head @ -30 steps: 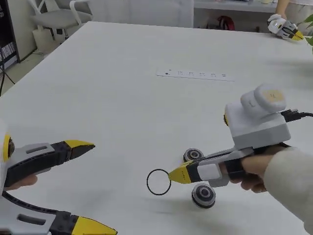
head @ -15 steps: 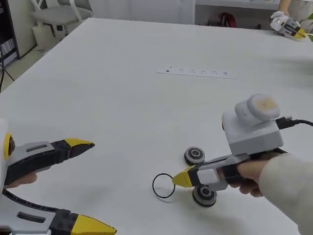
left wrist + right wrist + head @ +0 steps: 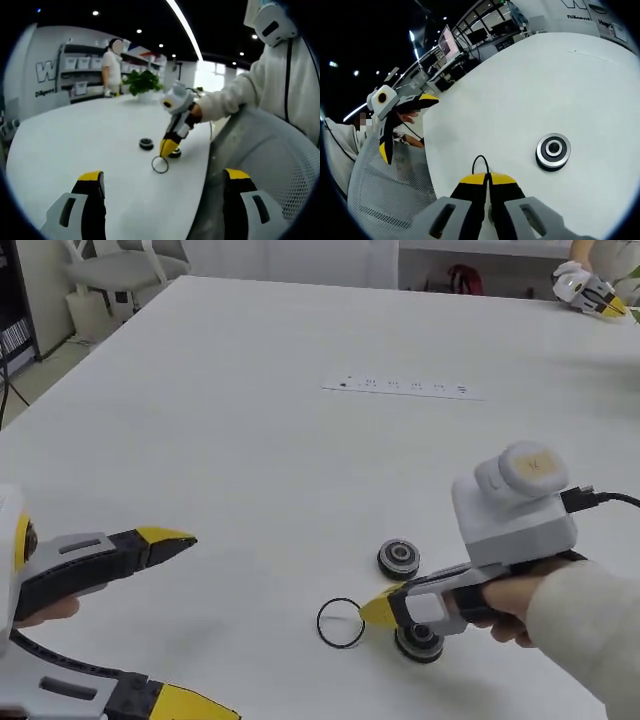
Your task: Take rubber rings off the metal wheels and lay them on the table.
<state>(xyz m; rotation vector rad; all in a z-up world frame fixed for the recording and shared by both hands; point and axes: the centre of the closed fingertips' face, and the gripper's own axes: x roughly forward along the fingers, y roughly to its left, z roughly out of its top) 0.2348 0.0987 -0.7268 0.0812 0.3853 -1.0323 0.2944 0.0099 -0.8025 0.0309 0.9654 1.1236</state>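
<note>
My right gripper (image 3: 366, 611) is shut on a thin black rubber ring (image 3: 340, 623), which hangs low over the white table (image 3: 250, 460) from the yellow tips. One metal wheel (image 3: 399, 557) lies just beyond the gripper; a second wheel (image 3: 418, 641) sits partly hidden under it. In the right gripper view the ring (image 3: 479, 163) loops out ahead of the shut jaws (image 3: 487, 179), and a wheel (image 3: 553, 148) lies to the right. My left gripper (image 3: 172, 625) stands open at the near left, holding nothing. From the left gripper view (image 3: 165, 200) the ring (image 3: 160, 164) and both wheels (image 3: 146, 144) lie ahead.
A white socket strip (image 3: 392, 388) is set in the table's middle. Another gripper (image 3: 585, 290) lies at the far right corner. Chairs (image 3: 110, 270) stand beyond the far left edge. A person (image 3: 112, 62) stands by a plant (image 3: 142, 82) across the table.
My right gripper has sunk lower and drifted slightly right with the ring, which now looks flatter against the table. The left gripper and both wheels have stayed put.
</note>
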